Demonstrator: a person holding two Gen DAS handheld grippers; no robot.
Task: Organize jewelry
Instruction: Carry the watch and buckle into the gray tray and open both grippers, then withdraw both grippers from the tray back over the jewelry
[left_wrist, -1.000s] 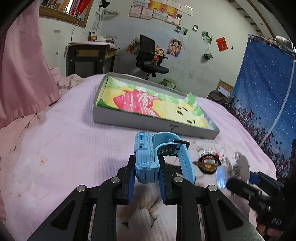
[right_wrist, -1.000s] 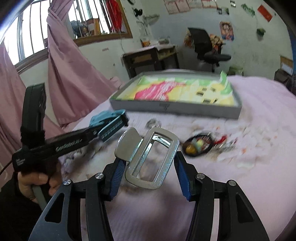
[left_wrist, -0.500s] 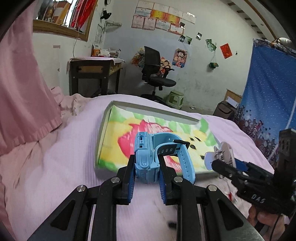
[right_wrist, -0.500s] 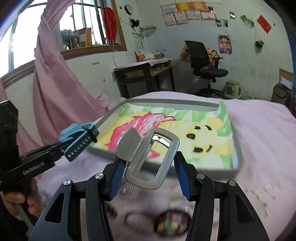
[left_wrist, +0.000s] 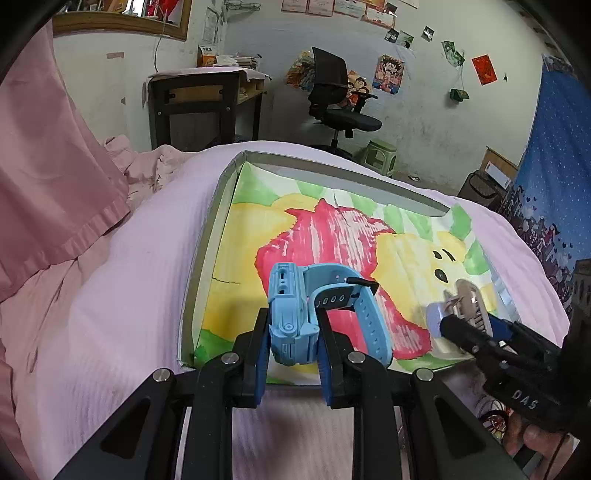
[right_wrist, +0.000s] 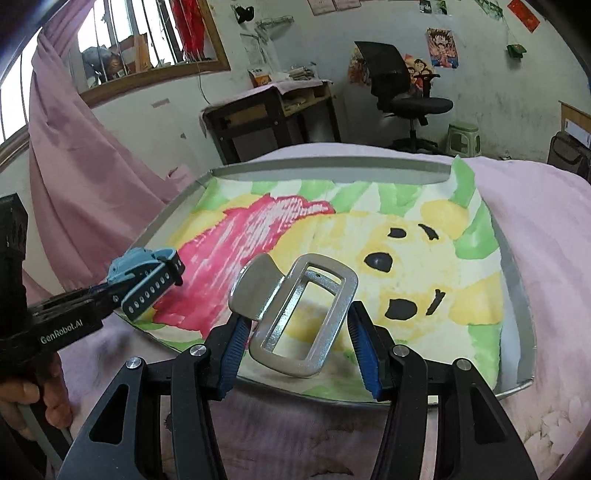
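Over the near edge of the grey tray, the left gripper clamped the blue smartwatch while the right gripper pinched a silver belt buckle. The buckle sat tilted between the pads and could have slipped, judging by its skewed seat. A second earlier both hovered short of the tray; now they were above its painted lining.
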